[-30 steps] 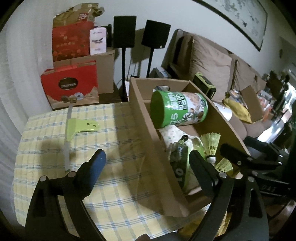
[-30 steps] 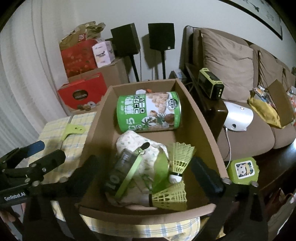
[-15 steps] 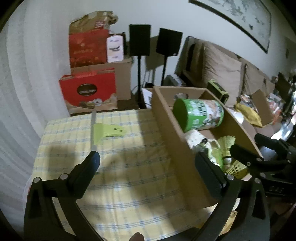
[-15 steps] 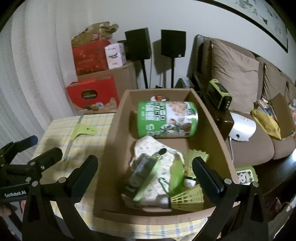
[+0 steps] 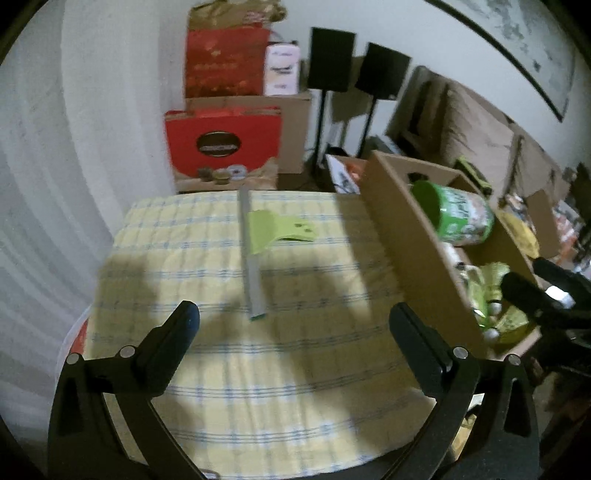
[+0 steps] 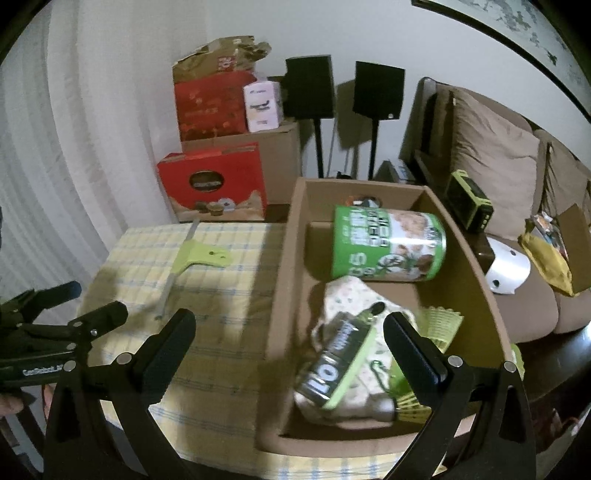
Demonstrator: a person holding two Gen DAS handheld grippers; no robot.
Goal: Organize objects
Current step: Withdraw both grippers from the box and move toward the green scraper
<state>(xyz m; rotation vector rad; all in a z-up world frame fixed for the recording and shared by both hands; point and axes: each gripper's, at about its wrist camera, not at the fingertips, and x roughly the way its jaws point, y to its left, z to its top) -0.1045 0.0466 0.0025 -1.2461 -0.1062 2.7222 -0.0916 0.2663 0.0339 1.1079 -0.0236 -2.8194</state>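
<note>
A dim living room with a plain white wall and pale curtains on the left. Two black speakers on stands stand beside a brown sofa with tan cushions. A framed picture hangs above the sofa.

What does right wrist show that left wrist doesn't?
Right wrist only: the box's interior, the flask lying on the patterned pouch, plus the left gripper, open. Left wrist only: the right gripper entering beside the box, jaws apart. Both: the green squeegee on the checked tablecloth, the cardboard box, the green can, shuttlecocks.
</note>
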